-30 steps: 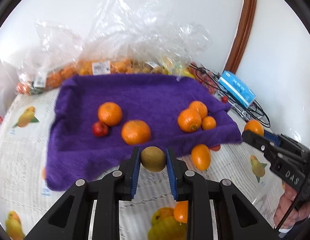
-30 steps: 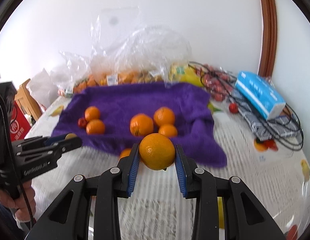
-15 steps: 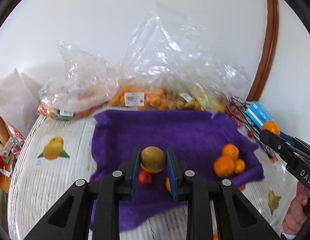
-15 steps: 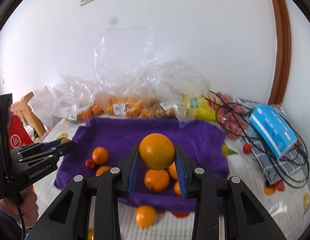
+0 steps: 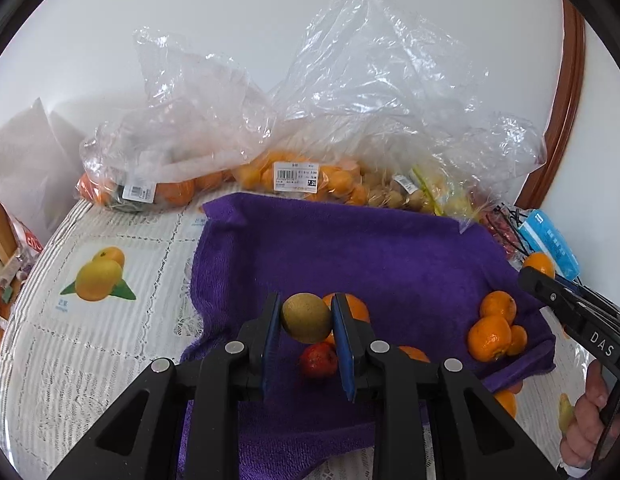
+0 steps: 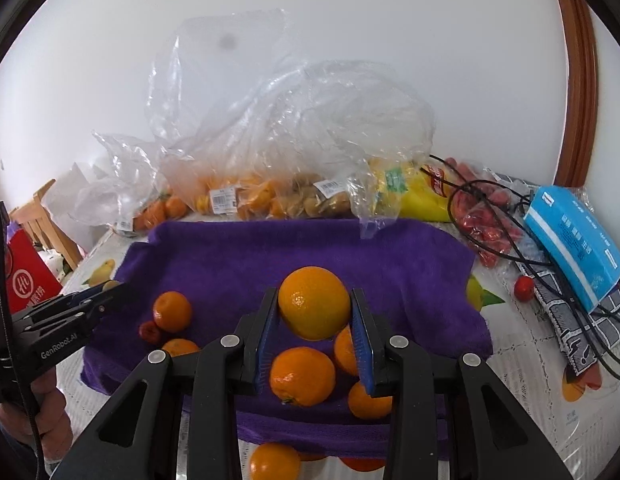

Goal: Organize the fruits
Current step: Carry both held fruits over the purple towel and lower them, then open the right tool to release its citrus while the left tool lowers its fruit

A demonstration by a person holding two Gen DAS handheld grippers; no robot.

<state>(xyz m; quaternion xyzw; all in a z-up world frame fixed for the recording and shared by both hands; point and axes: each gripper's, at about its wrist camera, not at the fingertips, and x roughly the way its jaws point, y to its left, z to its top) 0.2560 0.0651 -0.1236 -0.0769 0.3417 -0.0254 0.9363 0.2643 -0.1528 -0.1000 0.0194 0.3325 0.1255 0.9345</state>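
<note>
My left gripper (image 5: 306,320) is shut on a brownish-green round fruit (image 5: 306,317) and holds it above the purple towel (image 5: 349,248). Under it lie a small red fruit (image 5: 318,361) and an orange (image 5: 351,306). A cluster of oranges (image 5: 491,330) lies at the towel's right. My right gripper (image 6: 314,312) is shut on a large orange (image 6: 313,303), held above the towel (image 6: 310,248) over more oranges (image 6: 302,376). The left gripper also shows in the right wrist view (image 6: 110,292), and the right one in the left wrist view (image 5: 537,276).
Clear plastic bags of oranges and small fruit (image 5: 310,176) stand behind the towel by the wall. A blue tissue pack (image 6: 573,240), black cables (image 6: 509,240) and red fruit lie right. An orange (image 6: 274,460) lies on the tablecloth in front of the towel.
Both grippers have lifted and moved forward over the purple towel, each still holding its fruit. The views now sit higher and closer to the bags.
</note>
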